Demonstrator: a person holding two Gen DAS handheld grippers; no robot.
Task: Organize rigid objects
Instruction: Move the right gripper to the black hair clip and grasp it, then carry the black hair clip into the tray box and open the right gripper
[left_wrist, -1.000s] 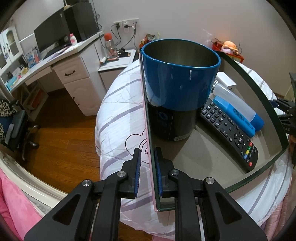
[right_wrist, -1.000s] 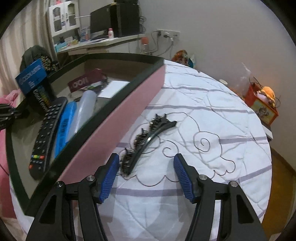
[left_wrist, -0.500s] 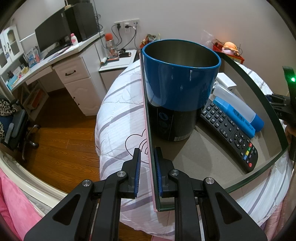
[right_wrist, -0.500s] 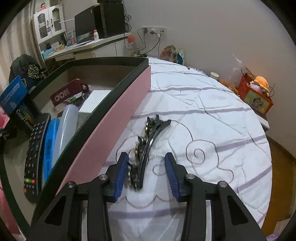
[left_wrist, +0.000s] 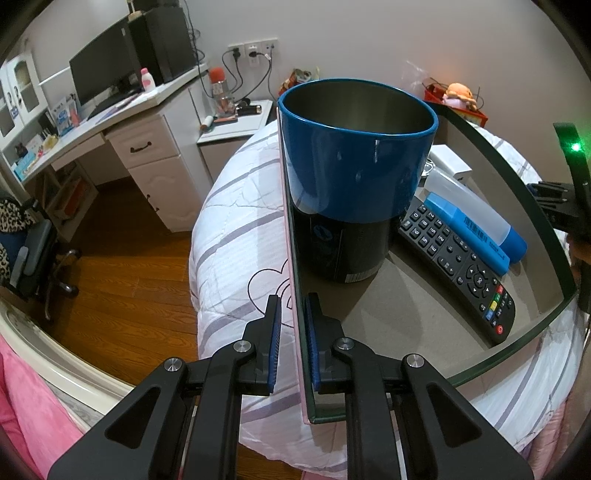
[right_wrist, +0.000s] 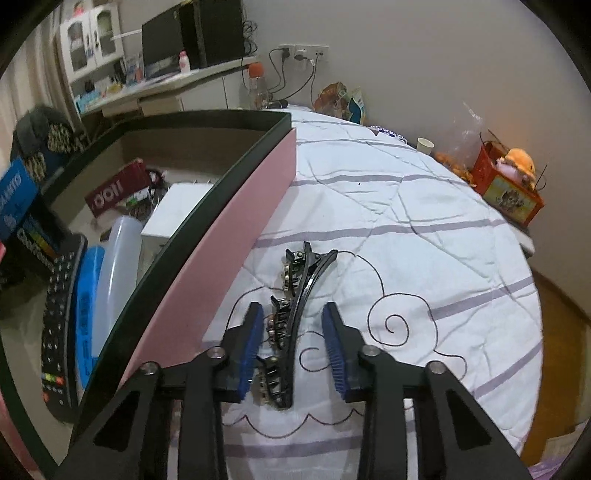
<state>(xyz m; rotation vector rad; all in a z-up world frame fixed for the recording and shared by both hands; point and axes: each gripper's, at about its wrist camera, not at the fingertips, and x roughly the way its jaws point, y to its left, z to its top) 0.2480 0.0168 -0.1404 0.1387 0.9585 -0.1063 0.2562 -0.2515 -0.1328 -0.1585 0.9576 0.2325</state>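
Note:
A pink box with a dark green rim (left_wrist: 524, 343) lies on the bed. My left gripper (left_wrist: 293, 328) is shut on the box's side wall (left_wrist: 293, 295). Inside stand a blue cup (left_wrist: 354, 173), a black remote (left_wrist: 458, 266) and a blue-and-clear case (left_wrist: 476, 218). A long black hair clip (right_wrist: 295, 314) lies on the white quilt beside the box (right_wrist: 221, 236). My right gripper (right_wrist: 293, 328) is open, its blue pads either side of the clip's near half, not closed on it.
The box also holds a white carton (right_wrist: 177, 206) and a red packet (right_wrist: 118, 188). A desk with a monitor (left_wrist: 99, 74) and drawers stands to the left over wooden floor. A red basket with a plush toy (right_wrist: 513, 181) sits beyond the bed's right edge.
My right gripper moved forward over the hair clip and its jaws narrowed around it. My left gripper kept its hold on the box wall.

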